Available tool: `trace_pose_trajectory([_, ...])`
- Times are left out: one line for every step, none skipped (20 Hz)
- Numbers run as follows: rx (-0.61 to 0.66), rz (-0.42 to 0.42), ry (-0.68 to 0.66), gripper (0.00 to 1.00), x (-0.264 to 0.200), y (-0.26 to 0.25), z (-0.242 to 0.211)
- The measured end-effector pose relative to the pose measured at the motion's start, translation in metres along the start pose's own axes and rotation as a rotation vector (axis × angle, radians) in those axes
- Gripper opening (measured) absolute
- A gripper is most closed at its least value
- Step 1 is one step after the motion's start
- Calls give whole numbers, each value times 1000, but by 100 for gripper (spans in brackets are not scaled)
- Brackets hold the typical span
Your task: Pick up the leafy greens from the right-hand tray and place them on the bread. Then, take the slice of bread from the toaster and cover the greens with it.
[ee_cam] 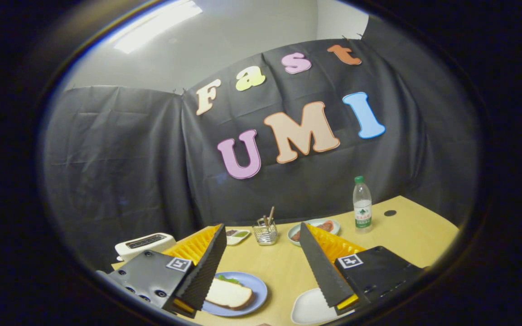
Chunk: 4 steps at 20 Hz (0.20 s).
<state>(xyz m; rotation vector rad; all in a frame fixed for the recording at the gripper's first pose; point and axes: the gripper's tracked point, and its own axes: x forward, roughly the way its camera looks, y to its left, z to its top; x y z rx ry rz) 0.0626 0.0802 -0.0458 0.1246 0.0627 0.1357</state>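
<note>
fingers (261, 228) apart, seemingly empty-handed

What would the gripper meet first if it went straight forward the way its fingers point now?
Probably the wire cutlery holder, which stands beyond the open gripper, roughly between its fingertips. Depth is unclear; if the line runs higher, it would pass over the holder to the black cloth wall.

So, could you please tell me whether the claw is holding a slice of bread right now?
No, the claw is open and empty, while the bread slice lies over the greens on the blue plate.
</note>
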Motion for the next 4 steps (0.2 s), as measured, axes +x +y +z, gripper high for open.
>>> trace_pose_trajectory([6, 6, 0, 100, -1, -1, -3])
trace_pose_trajectory([11, 8, -3, 100, -2, -4, -4])
trace_pose_trajectory([13, 6, -10, 100, -2, -8, -5])
trace_pose_trajectory([10, 4, -15, 100, -1, -12, -6])
